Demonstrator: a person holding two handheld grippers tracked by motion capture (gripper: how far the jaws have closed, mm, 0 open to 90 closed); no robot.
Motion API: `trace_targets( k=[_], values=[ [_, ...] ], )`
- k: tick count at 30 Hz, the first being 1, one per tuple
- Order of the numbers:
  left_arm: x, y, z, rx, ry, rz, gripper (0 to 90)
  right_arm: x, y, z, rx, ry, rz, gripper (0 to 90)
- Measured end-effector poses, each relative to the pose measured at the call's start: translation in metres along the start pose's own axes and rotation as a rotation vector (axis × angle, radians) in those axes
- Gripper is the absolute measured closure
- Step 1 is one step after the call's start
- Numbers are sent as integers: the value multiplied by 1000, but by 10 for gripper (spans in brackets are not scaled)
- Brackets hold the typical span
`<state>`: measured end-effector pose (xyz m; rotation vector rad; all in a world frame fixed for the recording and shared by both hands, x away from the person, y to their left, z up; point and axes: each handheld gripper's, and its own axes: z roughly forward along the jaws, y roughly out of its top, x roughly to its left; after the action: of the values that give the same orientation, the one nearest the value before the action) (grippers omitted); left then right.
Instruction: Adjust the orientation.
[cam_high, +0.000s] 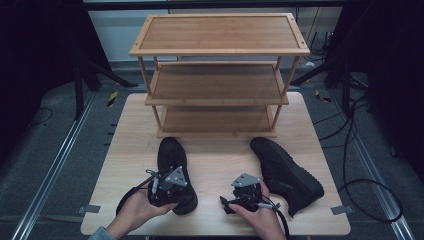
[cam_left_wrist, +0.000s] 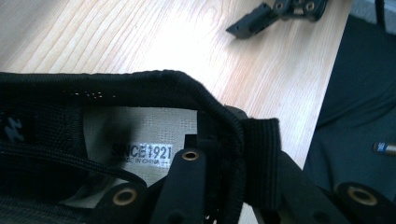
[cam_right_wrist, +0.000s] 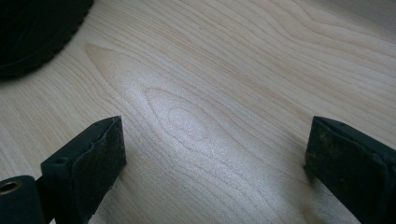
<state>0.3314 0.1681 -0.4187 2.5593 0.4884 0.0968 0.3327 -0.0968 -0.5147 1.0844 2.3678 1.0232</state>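
the left shoe is a black low-cut lace-up with a padded textile collar, a heel pull tab and a pale insole printed "since 1921"; it lies on the table in front of the shelf, toe toward the shelf, heel toward me. i judge it moderately light, with a soft, compressible upper and a stiffer sole. the heel collar is the sensible place to take hold: it is thick enough to pinch and not slippery, though the shoe will likely hang toe-down from it.

in the left gripper view my left gripper has one jaw inside the shoe over the insole and the other outside the heel by the pull tab, closed on the collar.

the right shoe lies well apart to the right, angled, toe toward the shelf. my right gripper hovers over bare table just beside it, jaws spread wide, holding nothing.

the wooden shelf, three tiers, stands at the far side of the table, all tiers bare.
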Motion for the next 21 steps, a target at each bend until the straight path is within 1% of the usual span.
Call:
trace_targets(
  k=[1,2,6,9,11,12,13,14,15,16,18,20,21],
  values=[
    [0,0,0,0,0,0,849,0,0,0,-1,1,0,53],
    [0,0,-4,5,10,13,849,0,0,0,-2,1,0,53],
    [5,3,-14,3,24,31,847,0,0,0,0,0,0,53],
    [8,8,-23,-2,31,44,844,0,0,0,-1,1,0,53],
    [9,14,-30,-4,29,65,839,0,0,0,-2,1,0,53],
    [9,17,-32,-7,31,74,838,0,0,0,-1,1,0,53],
    [9,17,-32,-7,31,74,838,0,0,0,-1,1,0,53],
    [9,19,-33,-3,35,81,838,0,0,0,-1,1,0,53],
    [10,26,-35,2,45,109,839,0,0,0,-1,1,0,53],
    [10,26,-35,2,45,109,839,0,0,0,-1,1,0,53],
    [12,34,-37,11,57,139,840,0,0,0,-2,1,0,53],
    [15,41,-36,11,60,154,841,0,0,0,-2,1,0,53],
    [20,50,-35,12,60,170,840,0,0,0,-1,1,0,53]
  ],
)
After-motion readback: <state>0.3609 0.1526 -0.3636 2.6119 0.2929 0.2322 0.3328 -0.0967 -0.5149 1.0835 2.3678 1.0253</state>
